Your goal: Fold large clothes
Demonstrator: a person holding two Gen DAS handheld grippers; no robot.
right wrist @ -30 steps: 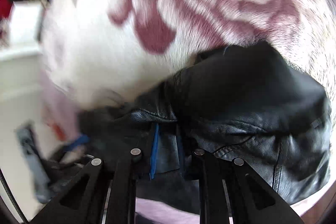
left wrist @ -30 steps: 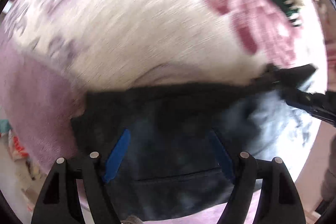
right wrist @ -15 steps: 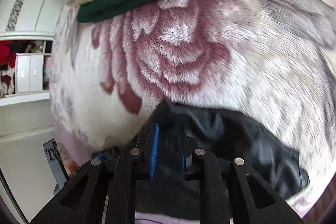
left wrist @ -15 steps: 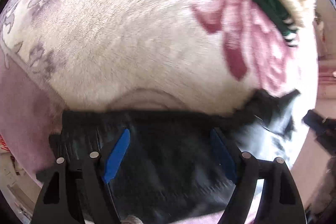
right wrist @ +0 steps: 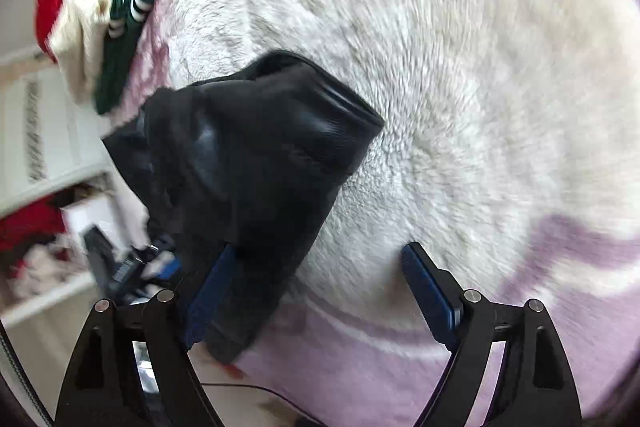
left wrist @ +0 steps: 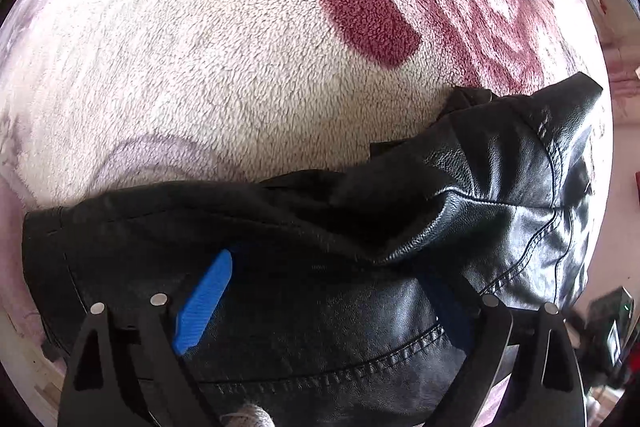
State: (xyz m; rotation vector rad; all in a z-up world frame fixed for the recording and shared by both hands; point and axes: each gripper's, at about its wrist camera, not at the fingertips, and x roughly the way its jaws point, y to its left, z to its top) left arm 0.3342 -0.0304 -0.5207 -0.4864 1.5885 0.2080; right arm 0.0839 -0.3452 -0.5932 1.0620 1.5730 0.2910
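The leather jacket [left wrist: 360, 259] lies on the near edge of the blanket [left wrist: 200, 67]. Far off on the blanket sits a heap of clothes [right wrist: 100, 19], with shelves [right wrist: 52, 155] beyond to the left.

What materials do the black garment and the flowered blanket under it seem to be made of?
Black garment: probably leather or imitation leather, with a glossy, grained surface and stitched seams. Flowered blanket: looks like plush fleece, matte, with a short, clumped pile.

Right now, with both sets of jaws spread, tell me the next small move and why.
Probably close the left gripper on the black leather jacket: its jaws stand open around bunched leather, while the right gripper is open with leather beside only one finger, on the blanket.
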